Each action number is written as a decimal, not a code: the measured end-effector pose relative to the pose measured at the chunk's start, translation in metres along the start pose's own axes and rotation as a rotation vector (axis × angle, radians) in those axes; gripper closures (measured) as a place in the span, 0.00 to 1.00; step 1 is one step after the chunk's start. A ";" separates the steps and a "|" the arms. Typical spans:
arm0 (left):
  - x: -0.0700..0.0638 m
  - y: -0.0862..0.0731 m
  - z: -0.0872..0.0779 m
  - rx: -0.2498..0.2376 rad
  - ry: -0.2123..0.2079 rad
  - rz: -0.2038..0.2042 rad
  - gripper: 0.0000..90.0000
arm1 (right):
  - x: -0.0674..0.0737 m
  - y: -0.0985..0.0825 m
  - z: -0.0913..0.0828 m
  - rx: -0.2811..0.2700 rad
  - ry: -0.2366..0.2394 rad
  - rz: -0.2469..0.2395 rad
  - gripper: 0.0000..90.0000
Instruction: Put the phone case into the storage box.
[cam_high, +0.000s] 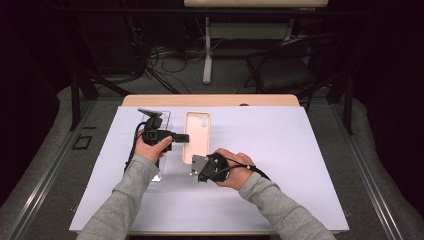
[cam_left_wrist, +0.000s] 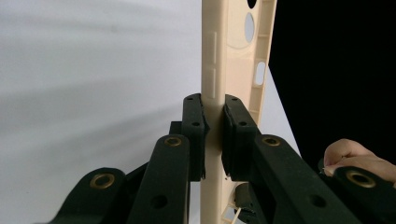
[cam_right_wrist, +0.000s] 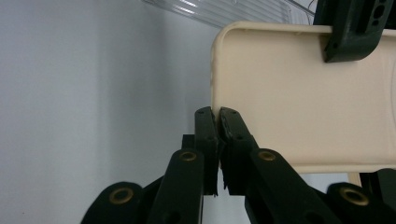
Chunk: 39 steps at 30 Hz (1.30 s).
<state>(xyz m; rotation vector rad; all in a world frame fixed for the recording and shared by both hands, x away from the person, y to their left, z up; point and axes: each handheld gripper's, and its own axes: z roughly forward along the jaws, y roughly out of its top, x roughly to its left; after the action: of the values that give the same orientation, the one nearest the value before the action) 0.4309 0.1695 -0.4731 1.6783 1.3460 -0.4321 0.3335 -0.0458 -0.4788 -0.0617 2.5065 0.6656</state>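
Now I see a cream, rounded-corner plastic phone case (cam_high: 196, 136) on the pale table cover (cam_high: 280, 150), my left gripper (cam_left_wrist: 214, 135) pinching its side rim, right gripper (cam_right_wrist: 218, 140) seemingly nipping its bottom edge, camera cutouts cropped off, clear tray (cam_high: 161, 117) partly hidden.

The person wears a grey long-sleeved top, the sleeves reaching the wrists at about 7 and 5 o'clock in the high view. The left gripper (cam_high: 183, 138) and right gripper (cam_high: 193, 169) are matt black, each trailing a black cable, and the right one carries a grey three-cornered plate on top. Their black jaws hang on flat link arms with brass-coloured pivot rings and small dark screw holes
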 end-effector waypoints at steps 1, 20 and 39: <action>0.000 0.000 0.000 0.002 0.000 0.001 0.91 | 0.000 0.000 0.000 -0.002 0.002 -0.001 0.96; 0.000 -0.001 -0.004 -0.046 -0.011 0.030 0.91 | -0.003 0.000 -0.003 -0.023 -0.020 0.043 0.84; 0.005 -0.006 -0.015 -0.149 0.022 0.101 0.91 | -0.007 -0.005 -0.011 -0.083 -0.092 0.113 0.64</action>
<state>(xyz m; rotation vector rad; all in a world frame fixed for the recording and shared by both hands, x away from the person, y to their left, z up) 0.4233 0.1848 -0.4718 1.6233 1.2709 -0.2493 0.3349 -0.0563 -0.4693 0.0794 2.4074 0.8000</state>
